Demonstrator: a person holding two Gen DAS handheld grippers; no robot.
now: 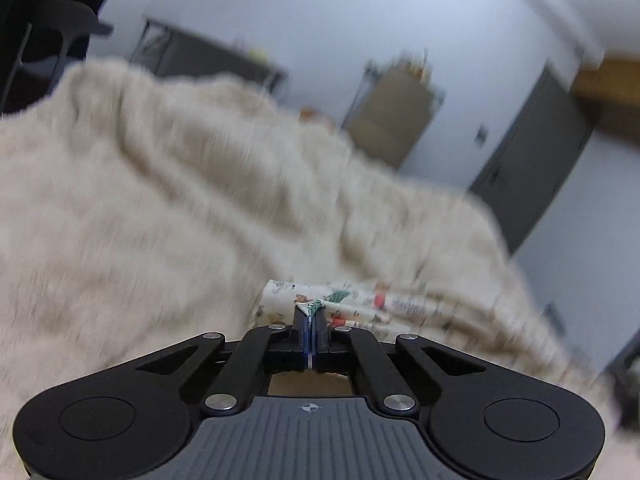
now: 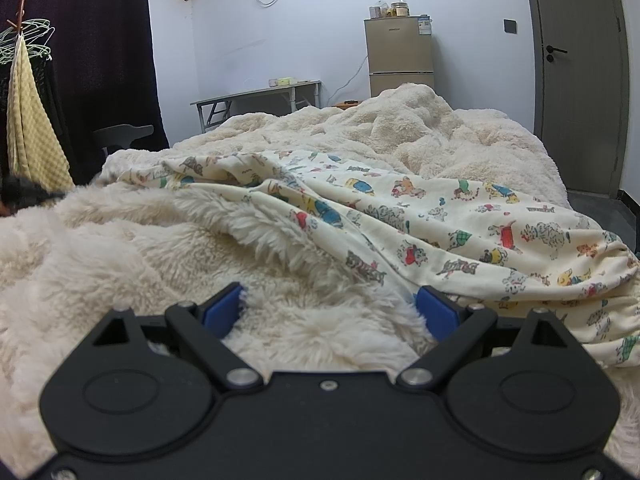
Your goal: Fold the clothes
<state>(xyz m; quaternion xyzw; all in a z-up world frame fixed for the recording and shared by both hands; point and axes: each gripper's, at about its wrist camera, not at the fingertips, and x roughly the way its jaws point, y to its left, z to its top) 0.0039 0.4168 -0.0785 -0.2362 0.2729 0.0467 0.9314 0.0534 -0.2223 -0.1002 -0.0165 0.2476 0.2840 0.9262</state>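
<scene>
meanwhile left tool (image 1: 311, 322) rolled, pinching printed garment (image 1: 360, 304); right tool (image 2: 330, 310) level, agape.

Left hand-held gripper (image 1: 311, 316) jaws pinched together, tilted, right hand-held gripper (image 2: 330, 308) jaws spread wide

- The printed garment (image 2: 460, 232) carries grey cartoon lettering among its animal figures, but the words are too distorted to make out.
- The fridge (image 2: 400, 56) has a small brand mark on its upper door and a sticker at its top right corner; both are too small to read.
</scene>
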